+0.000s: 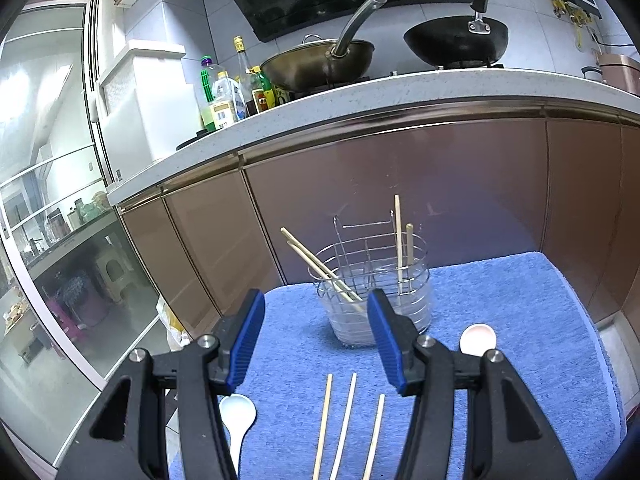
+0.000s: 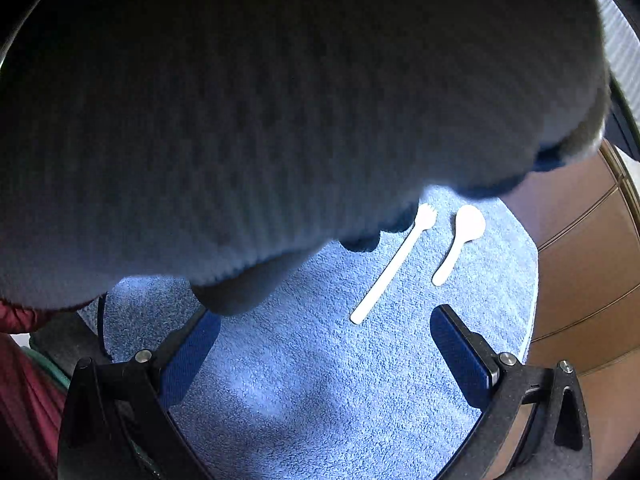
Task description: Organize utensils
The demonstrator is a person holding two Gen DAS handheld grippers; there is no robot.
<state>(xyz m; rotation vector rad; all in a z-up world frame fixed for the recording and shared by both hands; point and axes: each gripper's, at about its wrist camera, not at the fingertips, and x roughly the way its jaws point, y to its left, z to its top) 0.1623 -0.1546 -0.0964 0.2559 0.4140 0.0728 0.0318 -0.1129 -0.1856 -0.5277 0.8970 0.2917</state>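
In the left wrist view a wire utensil holder (image 1: 374,280) stands on a blue towel (image 1: 500,320), with two chopsticks (image 1: 316,266) leaning in its left side and two more upright (image 1: 400,240) in its right. My left gripper (image 1: 316,312) is open just before it, nothing between its fingers. Three chopsticks (image 1: 348,424) lie on the towel below, a white spoon (image 1: 238,412) at left and another spoon (image 1: 478,338) at right. In the right wrist view my right gripper (image 2: 324,320) is open above the towel (image 2: 320,380), near a white fork (image 2: 390,266) and white spoon (image 2: 460,240).
A grey knitted sleeve (image 2: 260,120) fills the upper part of the right wrist view. Brown cabinet doors (image 1: 400,184) rise behind the holder under a white counter (image 1: 360,100) carrying two woks and several bottles. Glass doors stand at left.
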